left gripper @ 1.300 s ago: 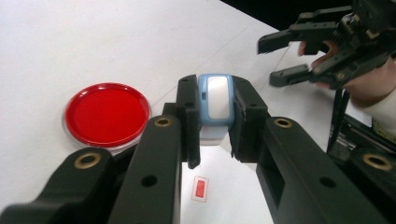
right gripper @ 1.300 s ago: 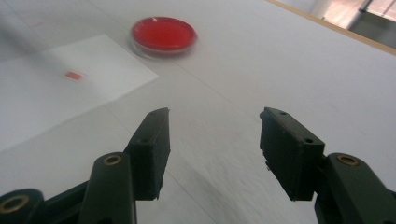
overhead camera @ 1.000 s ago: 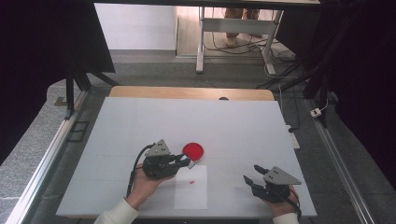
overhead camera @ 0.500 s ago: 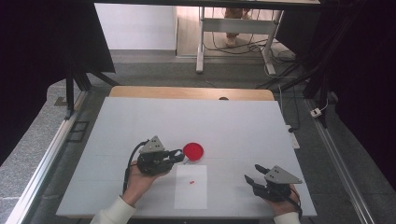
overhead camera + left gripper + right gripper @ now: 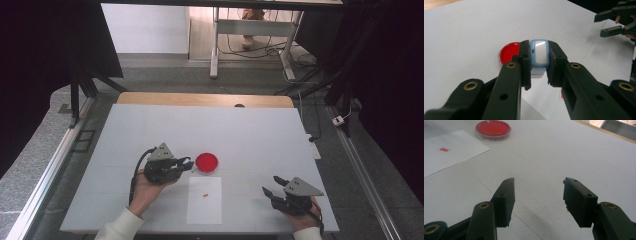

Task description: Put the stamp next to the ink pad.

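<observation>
The left gripper (image 5: 539, 62) is pinched on a small light-blue block (image 5: 539, 55) with a white face; its pads press the block's two long sides. This grip is legible in the left gripper view. In the high view the left gripper (image 5: 186, 164) appears just beside the red dish (image 5: 206, 162), and the block is too small to make out there.

In the left gripper view the block's long axis runs away from the camera, along the line of the jaws, its far end toward the red dish (image 5: 509, 52).

The right gripper (image 5: 537, 192) has its jaws spread with nothing between them, above bare white table (image 5: 574, 152). In the high view it rests near the table's front right edge (image 5: 272, 186), well apart from the white sheet (image 5: 205, 207) with its small red mark (image 5: 205, 195).
</observation>
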### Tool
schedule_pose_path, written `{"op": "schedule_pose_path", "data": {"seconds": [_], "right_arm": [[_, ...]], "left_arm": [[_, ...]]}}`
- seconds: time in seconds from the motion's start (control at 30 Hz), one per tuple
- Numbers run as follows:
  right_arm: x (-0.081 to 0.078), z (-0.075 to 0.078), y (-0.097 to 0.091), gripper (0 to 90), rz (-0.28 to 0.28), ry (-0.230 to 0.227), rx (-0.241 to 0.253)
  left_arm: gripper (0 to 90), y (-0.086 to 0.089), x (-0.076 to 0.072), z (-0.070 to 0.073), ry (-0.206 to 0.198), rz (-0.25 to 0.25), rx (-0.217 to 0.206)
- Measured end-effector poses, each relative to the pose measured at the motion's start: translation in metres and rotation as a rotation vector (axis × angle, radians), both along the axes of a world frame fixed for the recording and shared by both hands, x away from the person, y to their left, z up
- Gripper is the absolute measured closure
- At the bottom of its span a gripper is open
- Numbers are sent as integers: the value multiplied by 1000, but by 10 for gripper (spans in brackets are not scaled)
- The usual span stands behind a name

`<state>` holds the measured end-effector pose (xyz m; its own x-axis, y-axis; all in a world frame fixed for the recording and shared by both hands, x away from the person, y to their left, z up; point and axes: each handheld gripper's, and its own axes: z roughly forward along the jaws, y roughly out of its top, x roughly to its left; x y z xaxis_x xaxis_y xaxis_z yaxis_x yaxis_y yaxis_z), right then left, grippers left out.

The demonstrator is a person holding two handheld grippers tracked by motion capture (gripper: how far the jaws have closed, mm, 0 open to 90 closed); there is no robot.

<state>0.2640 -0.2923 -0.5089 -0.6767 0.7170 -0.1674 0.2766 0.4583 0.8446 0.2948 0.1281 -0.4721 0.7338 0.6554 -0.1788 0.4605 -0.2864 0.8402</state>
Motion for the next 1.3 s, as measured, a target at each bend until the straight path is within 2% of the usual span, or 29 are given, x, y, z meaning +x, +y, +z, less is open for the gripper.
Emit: {"op": "schedule_pose_path", "data": {"seconds": [0.1, 0.37, 0.57, 0.73, 0.97, 1.3], "right_arm": [[1, -1, 0, 422, 0, 5, -2], [3, -2, 0, 422, 2, 9, -1], [3, -3, 1, 422, 1, 13, -11], [4, -4, 2, 422, -1, 16, -15], [4, -4, 2, 421, -2, 16, -18], [3, -3, 2, 419, -8, 10, -20]], "left_arm": [[754, 3, 5, -4, 11, 20, 19], [754, 0, 21, -19, 22, 63, 143], [754, 3, 35, -28, 55, 91, 177], [754, 1, 42, -33, 85, 79, 208], [753, -2, 48, -38, 103, 79, 264], [720, -6, 48, -38, 93, 77, 260]]}}
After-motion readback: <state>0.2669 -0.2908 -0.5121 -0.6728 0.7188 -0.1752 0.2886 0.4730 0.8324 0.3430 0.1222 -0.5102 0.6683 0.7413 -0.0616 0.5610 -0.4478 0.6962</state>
